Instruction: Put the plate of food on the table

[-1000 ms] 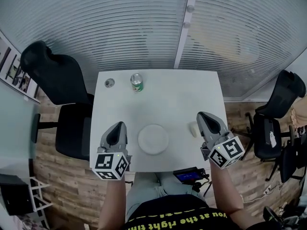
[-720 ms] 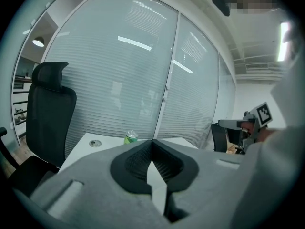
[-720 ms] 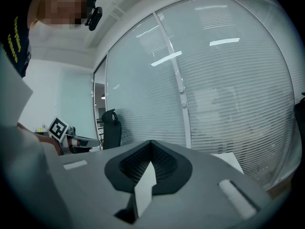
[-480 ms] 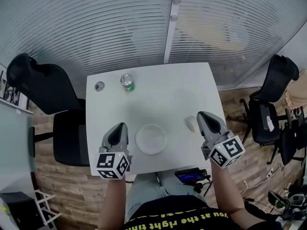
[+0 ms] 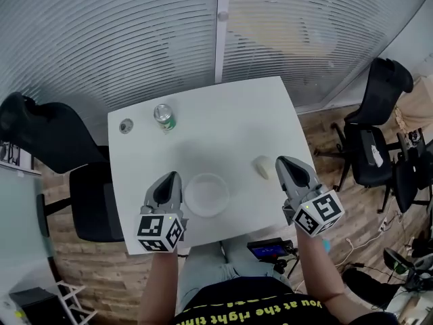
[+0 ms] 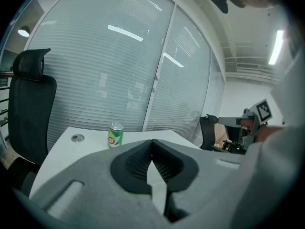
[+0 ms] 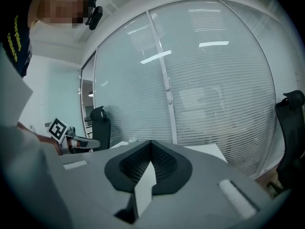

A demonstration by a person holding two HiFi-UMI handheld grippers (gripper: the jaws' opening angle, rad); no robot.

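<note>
My left gripper [image 5: 168, 180] is clenched shut on nothing, over the lower left of the table [image 5: 223, 124]. My right gripper [image 5: 287, 164] is clenched empty too, at the table's lower right edge. The plate [image 5: 206, 194] sits on the table between them, just beside the left one. A small pale lump [image 5: 262, 167] lies near the right gripper. A can [image 5: 163, 116] stands upright at upper left.

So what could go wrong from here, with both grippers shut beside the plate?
The white plate lies close to the table's near edge; a push from the shut left gripper could slide it off. The shut right gripper is close to the pale lump and might knock it away. Neither can grip the rim until its jaws open.
</note>
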